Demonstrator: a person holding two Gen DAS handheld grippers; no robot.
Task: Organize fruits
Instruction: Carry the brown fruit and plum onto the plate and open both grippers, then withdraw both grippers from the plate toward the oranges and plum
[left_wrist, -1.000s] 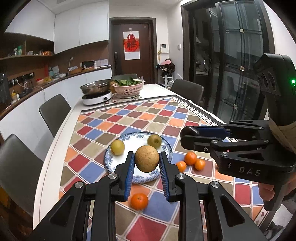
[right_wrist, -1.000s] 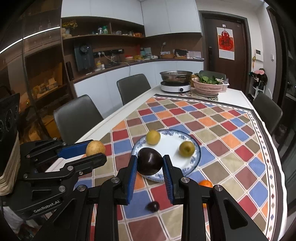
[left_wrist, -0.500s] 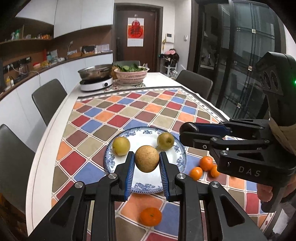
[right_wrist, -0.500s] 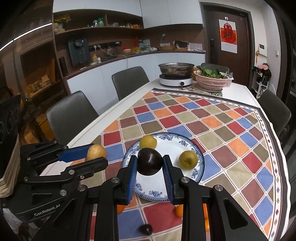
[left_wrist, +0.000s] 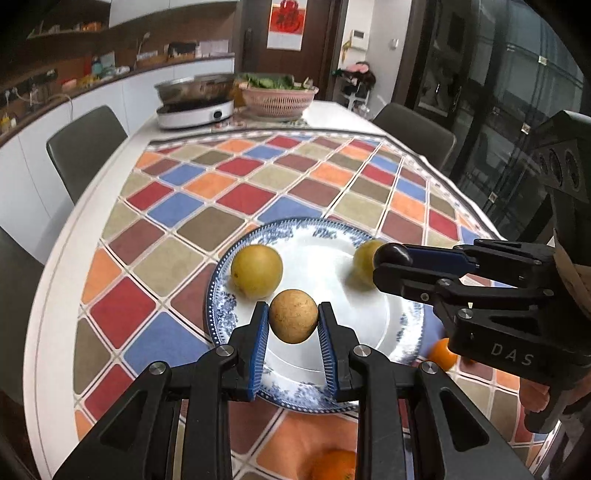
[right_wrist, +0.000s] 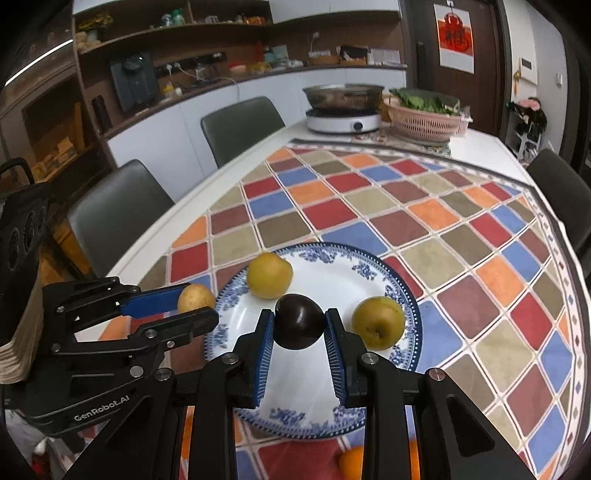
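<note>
With the left tool (left_wrist: 293, 321) clamped on the tan fruit (left_wrist: 293, 316) and the right tool (right_wrist: 299, 326) on the dark fruit (right_wrist: 299, 326) above the plate (left_wrist: 406, 321), lower each onto bare porcelain clear of both yellow fruits (left_wrist: 256, 271) before releasing.

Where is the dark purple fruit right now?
The dark purple fruit is clamped in the right gripper, over the blue-and-white plate, between the two yellow fruits lying on it.
</note>
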